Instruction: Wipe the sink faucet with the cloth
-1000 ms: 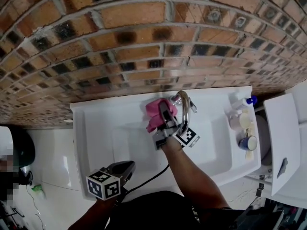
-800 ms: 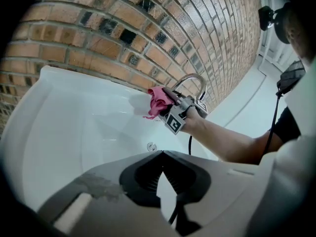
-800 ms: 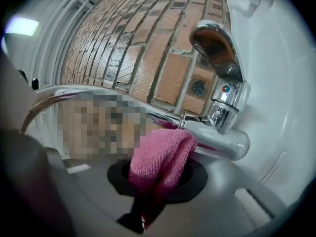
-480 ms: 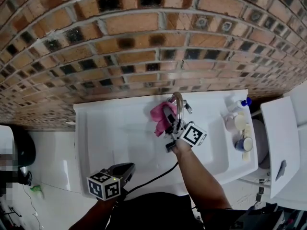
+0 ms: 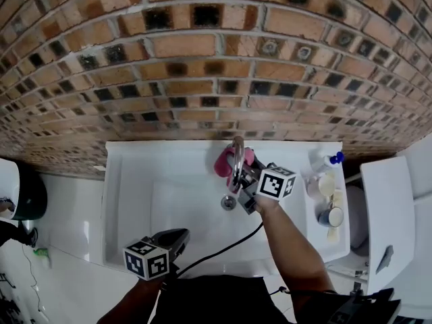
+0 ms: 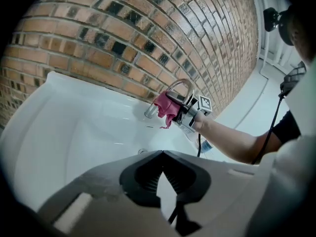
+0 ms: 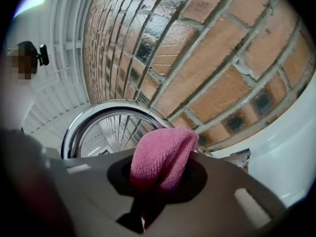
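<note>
- my left gripper (image 5: 174, 238) hangs low at the front edge of the sink, jaws closed together on nothing, taking no part in the wipe.
- the white sink basin (image 5: 169, 201) holds nothing i can see except the drain (image 5: 229, 202).
- my right gripper (image 5: 244, 181) is clenched on the pink cloth (image 5: 225, 160), which bulges out between the jaws and is pressed against the arched chrome faucet (image 5: 237, 147).
- i judge the wiping stroke is under way, at the upper curve of the spout. next i'd need to slide the cloth along the arch and down to the base while keeping the jaws tight.
- on the ledge to the right stand a white bottle with a blue cap (image 5: 322, 160), a pale tub (image 5: 322, 183) and a blue cup (image 5: 331, 216); i can't make out their contents.
- the brick wall (image 5: 202, 66) rises just behind.
</note>
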`<act>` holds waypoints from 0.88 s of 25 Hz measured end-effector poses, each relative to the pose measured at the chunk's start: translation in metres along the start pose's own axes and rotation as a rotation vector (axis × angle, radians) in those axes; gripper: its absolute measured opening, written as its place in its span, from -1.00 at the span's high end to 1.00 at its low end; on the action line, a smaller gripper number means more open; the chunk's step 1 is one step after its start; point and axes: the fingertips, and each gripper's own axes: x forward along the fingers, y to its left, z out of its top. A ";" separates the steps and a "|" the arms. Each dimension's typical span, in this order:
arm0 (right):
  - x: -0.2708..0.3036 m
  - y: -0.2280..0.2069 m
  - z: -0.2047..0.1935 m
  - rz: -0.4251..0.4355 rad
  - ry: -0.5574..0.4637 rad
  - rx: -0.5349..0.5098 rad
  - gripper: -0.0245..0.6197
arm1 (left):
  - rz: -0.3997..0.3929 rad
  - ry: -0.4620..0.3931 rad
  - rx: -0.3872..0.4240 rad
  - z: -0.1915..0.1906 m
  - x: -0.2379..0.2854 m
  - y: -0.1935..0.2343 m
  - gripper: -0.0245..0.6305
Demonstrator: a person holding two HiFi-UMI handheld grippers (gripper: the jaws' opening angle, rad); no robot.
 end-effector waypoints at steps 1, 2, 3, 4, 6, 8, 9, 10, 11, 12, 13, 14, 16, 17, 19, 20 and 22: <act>-0.001 0.003 0.002 0.021 0.012 -0.013 0.71 | 0.007 -0.011 -0.004 0.001 0.002 -0.005 0.91; -0.001 0.007 0.005 0.047 0.020 -0.026 0.71 | 0.015 -0.020 -0.007 0.002 0.003 -0.009 0.91; -0.001 0.013 0.008 0.073 0.030 -0.044 0.71 | 0.023 -0.029 -0.011 0.003 0.005 -0.014 0.91; 0.000 0.019 0.011 0.100 0.044 -0.066 0.71 | 0.032 -0.037 -0.015 0.002 0.007 -0.019 0.91; 0.001 0.032 0.016 0.159 0.078 -0.121 0.71 | 0.051 -0.052 -0.024 0.001 0.009 -0.029 0.92; 0.000 0.045 0.020 0.218 0.116 -0.193 0.71 | 0.069 -0.069 -0.030 -0.001 0.010 -0.040 0.91; -0.002 0.050 0.021 0.240 0.140 -0.241 0.71 | 0.078 -0.077 -0.034 -0.002 0.011 -0.045 0.92; -0.005 0.053 0.020 0.259 0.164 -0.298 0.71 | 0.087 -0.087 -0.040 -0.003 0.011 -0.050 0.91; -0.009 0.056 0.019 0.279 0.187 -0.364 0.72 | 0.098 -0.098 -0.047 -0.004 0.011 -0.054 0.91; -0.012 0.058 0.018 0.302 0.209 -0.439 0.72 | 0.109 -0.110 -0.056 -0.006 0.010 -0.057 0.91; -0.016 0.061 0.017 0.329 0.232 -0.521 0.72 | 0.120 -0.121 -0.065 -0.007 0.010 -0.060 0.91; -0.020 0.063 0.016 0.358 0.259 -0.605 0.72 | 0.132 -0.132 -0.073 -0.009 0.009 -0.064 0.92; -0.026 0.068 0.011 0.408 0.321 -0.764 0.72 | 0.155 -0.150 -0.086 -0.014 0.010 -0.071 0.91; -0.029 0.069 0.009 0.427 0.350 -0.836 0.72 | 0.165 -0.157 -0.093 -0.018 0.010 -0.074 0.91; -0.036 0.073 0.001 0.455 0.399 -0.968 0.72 | 0.179 -0.166 -0.101 -0.024 0.014 -0.082 0.91; -0.040 0.075 -0.003 0.467 0.421 -1.030 0.73 | 0.180 -0.169 -0.102 -0.026 0.017 -0.087 0.91; -0.048 0.078 -0.012 0.486 0.460 -1.146 0.73 | 0.174 -0.176 -0.101 -0.028 0.023 -0.098 0.91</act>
